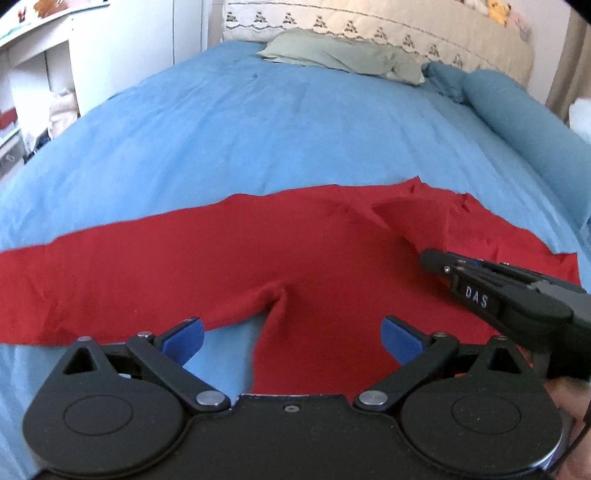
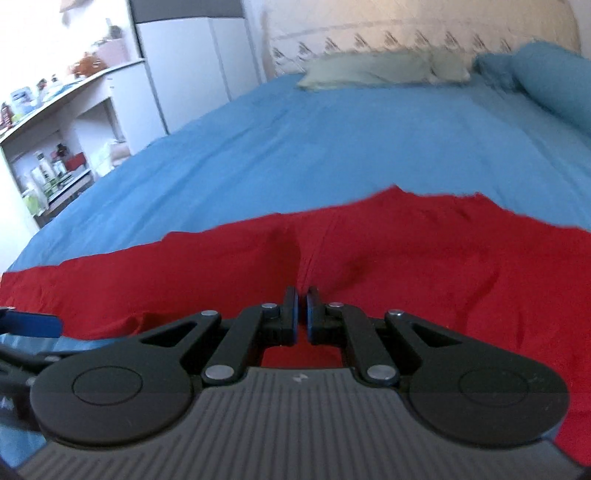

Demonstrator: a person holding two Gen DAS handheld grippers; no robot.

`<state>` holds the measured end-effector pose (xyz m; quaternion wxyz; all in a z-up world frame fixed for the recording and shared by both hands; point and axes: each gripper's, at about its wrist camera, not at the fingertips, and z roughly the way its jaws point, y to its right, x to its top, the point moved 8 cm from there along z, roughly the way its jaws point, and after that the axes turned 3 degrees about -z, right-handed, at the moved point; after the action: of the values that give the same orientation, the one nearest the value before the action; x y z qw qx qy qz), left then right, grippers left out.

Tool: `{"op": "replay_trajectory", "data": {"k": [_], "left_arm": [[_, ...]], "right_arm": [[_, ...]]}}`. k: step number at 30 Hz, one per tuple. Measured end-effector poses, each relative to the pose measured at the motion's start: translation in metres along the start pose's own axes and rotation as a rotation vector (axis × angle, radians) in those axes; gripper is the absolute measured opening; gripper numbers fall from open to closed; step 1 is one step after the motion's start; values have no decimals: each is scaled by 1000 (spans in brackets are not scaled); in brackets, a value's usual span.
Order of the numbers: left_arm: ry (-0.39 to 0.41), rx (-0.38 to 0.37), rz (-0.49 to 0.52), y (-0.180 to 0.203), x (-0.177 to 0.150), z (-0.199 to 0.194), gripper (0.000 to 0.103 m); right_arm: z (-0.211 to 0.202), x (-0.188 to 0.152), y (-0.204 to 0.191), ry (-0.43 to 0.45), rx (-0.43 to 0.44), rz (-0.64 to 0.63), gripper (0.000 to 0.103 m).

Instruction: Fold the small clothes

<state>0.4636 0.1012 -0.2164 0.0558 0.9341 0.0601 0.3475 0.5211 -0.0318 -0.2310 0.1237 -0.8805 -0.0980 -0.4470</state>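
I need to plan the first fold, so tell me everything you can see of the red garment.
The red garment is plain, matte, soft-looking cloth, spread mostly flat and wide across the blue bedsheet. It is wrinkled, with a raised fold toward its right side and a pinched ridge at the near edge. The right gripper appears shut on a bunched ridge of it; the left gripper hovers open at the near edge.

A plain red garment (image 1: 295,251) lies on a light blue bedsheet (image 1: 240,129). At the far end sit a pale green pillow (image 1: 347,55), a darker blue bolster (image 1: 528,122) to the right, and a cream headboard (image 1: 388,26) with a row of small dark triangular motifs. Both grippers are black with blue pads (image 1: 184,338).
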Motion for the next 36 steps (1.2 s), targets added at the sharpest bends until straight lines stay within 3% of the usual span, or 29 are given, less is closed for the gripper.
{"op": "replay_trajectory", "data": {"k": [5, 7, 8, 9, 10, 15, 18, 23, 25, 26, 30, 36], "left_arm": [[-4, -58, -61, 1, -2, 11, 103], [-1, -85, -82, 3, 4, 15, 103], [2, -99, -89, 5, 4, 14, 103], [5, -112, -93, 7, 7, 17, 103], [9, -126, -93, 10, 7, 16, 103], [6, -190, -97, 41, 10, 32, 98], [-12, -194, -113, 59, 14, 56, 83], [-7, -118, -124, 67, 21, 82, 57], [-14, -101, -97, 74, 21, 85, 28], [-18, -99, -85, 76, 21, 86, 4], [29, -101, -89, 74, 28, 75, 5], [194, -53, -84, 48, 54, 36, 5]], "right_arm": [[16, -21, -6, -61, 33, -101, 25], [22, -26, -9, -78, 54, -114, 46], [20, -29, -8, -75, 65, -121, 68], [12, -32, -7, -60, 66, -135, 83], [2, -34, -4, -43, 53, -152, 86], [-47, -41, 29, -31, -15, -157, 86], [-81, -54, 52, -33, -46, -144, 86], [-119, -80, 92, -57, -114, -142, 87], [-124, -89, 111, -78, -148, -125, 87], [-125, -94, 121, -87, -161, -105, 87], [-127, -109, 164, -91, -213, 23, 88], [-130, -104, 194, -49, -242, 106, 90]]}}
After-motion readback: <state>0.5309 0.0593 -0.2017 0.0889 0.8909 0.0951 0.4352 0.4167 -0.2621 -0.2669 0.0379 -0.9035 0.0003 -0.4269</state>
